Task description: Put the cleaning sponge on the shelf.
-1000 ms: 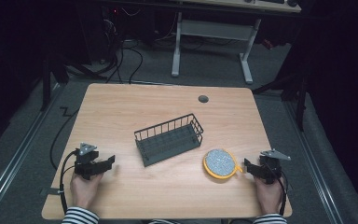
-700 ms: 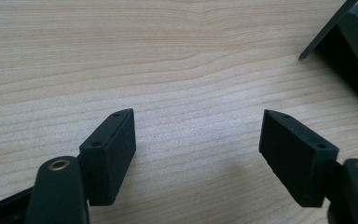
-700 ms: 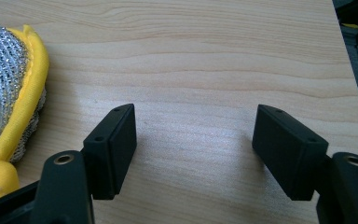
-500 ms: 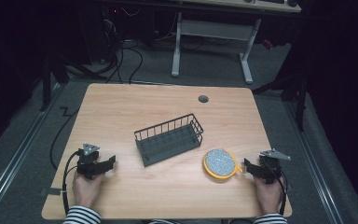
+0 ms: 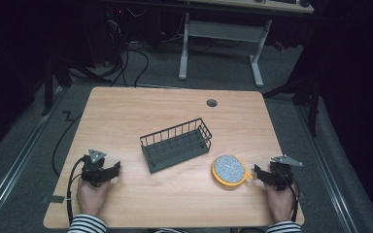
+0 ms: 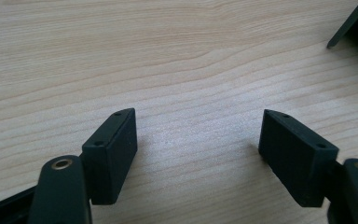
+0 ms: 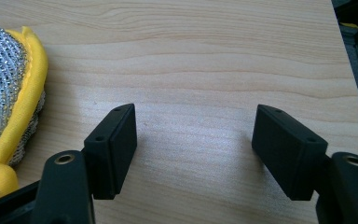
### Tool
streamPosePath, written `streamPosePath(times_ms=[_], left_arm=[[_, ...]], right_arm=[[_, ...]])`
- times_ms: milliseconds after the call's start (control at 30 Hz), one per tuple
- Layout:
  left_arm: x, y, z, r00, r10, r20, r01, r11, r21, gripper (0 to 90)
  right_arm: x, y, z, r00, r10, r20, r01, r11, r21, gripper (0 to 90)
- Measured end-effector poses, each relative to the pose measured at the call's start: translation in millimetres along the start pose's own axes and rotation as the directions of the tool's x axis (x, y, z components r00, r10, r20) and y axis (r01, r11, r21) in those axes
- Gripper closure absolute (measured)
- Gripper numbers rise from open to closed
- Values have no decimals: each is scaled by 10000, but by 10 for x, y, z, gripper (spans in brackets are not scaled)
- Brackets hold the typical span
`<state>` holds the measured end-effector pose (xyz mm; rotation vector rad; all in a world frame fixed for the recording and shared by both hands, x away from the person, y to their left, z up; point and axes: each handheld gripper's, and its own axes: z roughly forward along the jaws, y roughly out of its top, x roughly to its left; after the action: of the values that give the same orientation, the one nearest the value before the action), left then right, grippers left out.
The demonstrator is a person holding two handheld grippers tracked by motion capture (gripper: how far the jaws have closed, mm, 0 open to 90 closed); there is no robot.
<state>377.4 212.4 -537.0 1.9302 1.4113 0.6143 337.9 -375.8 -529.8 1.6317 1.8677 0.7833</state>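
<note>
A round scouring pad [image 5: 228, 168] with a silver mesh face and a yellow rim lies on the wooden table [image 5: 175, 111], front right of a black wire basket [image 5: 176, 144]. My right gripper [image 5: 258, 173] rests on the table just right of the pad, open and empty. In the right gripper view the pad [image 7: 7, 88] lies left of the jaws of that gripper [image 7: 193, 140]. My left gripper [image 5: 114, 169] sits near the front left, open, with bare wood between its jaws [image 6: 198, 149]. A corner of the basket [image 6: 354, 25] shows at the upper right of the left gripper view.
A grey cable grommet [image 5: 211, 103] sits in the tabletop near the far edge. Behind the table stands a white desk frame [image 5: 218, 34] on a dark floor with cables. The table's right edge [image 7: 342, 51] runs close to my right gripper.
</note>
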Motion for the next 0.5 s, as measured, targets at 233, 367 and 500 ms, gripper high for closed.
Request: streamPosePath(times_ms=[233, 367, 500], left_arm=[[3, 0, -1, 10000, -17, 21, 17, 10000, -1, 282], [4, 0, -1, 10000, -30, 30, 30, 10000, -4, 283], [7, -1, -2, 10000, -51, 51, 51, 10000, -11, 282]], right_arm=[[59, 31, -55, 9990, -444, 44, 443, 9988, 211, 387], [96, 91, -128, 9988, -346, -338, 349, 9993, 93, 398], [156, 156, -201, 9968, -422, -685, 419, 9991, -58, 409]])
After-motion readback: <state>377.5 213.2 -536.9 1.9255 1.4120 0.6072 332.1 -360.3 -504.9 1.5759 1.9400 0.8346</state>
